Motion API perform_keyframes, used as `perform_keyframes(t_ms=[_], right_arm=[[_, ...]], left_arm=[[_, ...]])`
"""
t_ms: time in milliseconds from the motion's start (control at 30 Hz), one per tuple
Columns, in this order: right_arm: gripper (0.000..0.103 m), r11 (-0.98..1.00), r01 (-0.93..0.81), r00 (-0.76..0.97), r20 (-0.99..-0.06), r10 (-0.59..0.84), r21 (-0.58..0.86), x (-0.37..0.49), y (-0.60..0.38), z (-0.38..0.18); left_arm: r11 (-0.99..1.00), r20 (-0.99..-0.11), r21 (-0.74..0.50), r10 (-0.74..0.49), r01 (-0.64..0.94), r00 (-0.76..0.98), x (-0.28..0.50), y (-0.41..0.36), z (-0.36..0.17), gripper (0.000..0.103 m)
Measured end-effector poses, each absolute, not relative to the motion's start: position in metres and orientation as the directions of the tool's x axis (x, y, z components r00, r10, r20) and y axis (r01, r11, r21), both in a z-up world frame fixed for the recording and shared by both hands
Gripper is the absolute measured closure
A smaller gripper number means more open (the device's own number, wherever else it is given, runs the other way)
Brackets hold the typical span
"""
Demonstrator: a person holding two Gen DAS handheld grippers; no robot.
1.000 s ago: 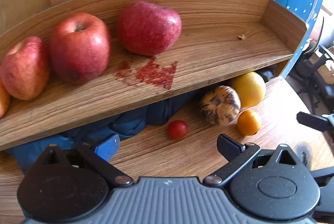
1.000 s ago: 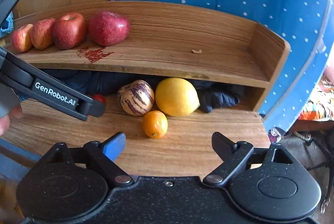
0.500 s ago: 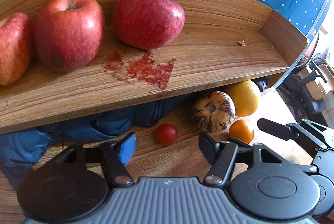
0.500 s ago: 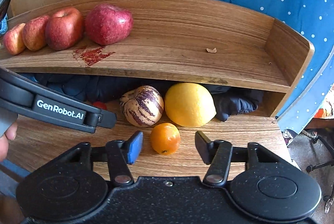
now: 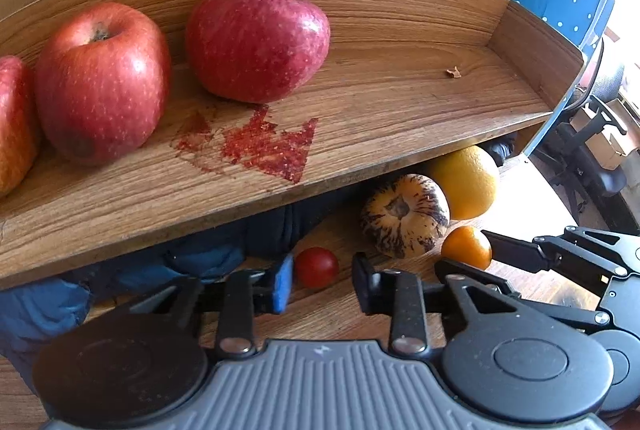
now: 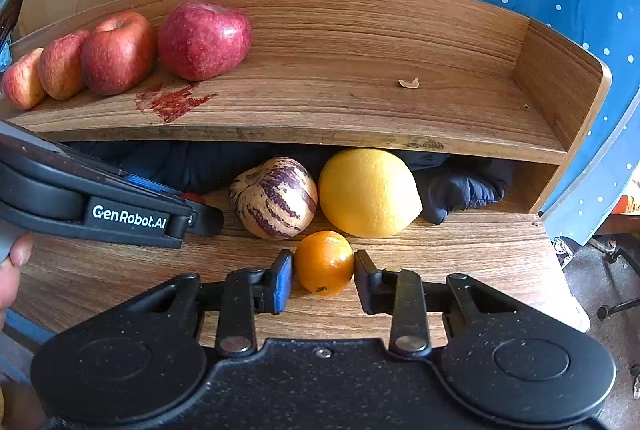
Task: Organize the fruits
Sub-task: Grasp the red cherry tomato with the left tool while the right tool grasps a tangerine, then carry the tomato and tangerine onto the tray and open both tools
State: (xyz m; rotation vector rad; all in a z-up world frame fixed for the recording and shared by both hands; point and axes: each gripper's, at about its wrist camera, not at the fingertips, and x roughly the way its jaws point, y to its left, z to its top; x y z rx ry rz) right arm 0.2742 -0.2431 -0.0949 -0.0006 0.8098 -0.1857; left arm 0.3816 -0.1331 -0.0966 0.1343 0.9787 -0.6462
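Right claw (image 6: 323,280) hugs the small orange (image 6: 324,262); left claw (image 5: 320,284), narrow, brackets the cherry tomato (image 5: 316,267) at twelve o'clock: squeeze gently.

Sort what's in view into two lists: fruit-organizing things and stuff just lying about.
Job:
apples
orange
lemon
striped melon
cherry tomato
shelf
left gripper
right gripper

Lying about:
dark cloth
red stain
brown scrap
office chair
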Motion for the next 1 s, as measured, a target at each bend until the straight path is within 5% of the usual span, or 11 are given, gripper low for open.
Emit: perform_keyframes(t_ms=[1000], right_arm=[[0.069, 0.999, 0.044, 0.650, -0.759, -0.035, -0.009, 0.170, -0.203, -0.078]], left_arm=[[0.760, -0.847, -0.225, -0.461, 0.609, 0.262, 0.267, -0.103, -0.073, 0.078]])
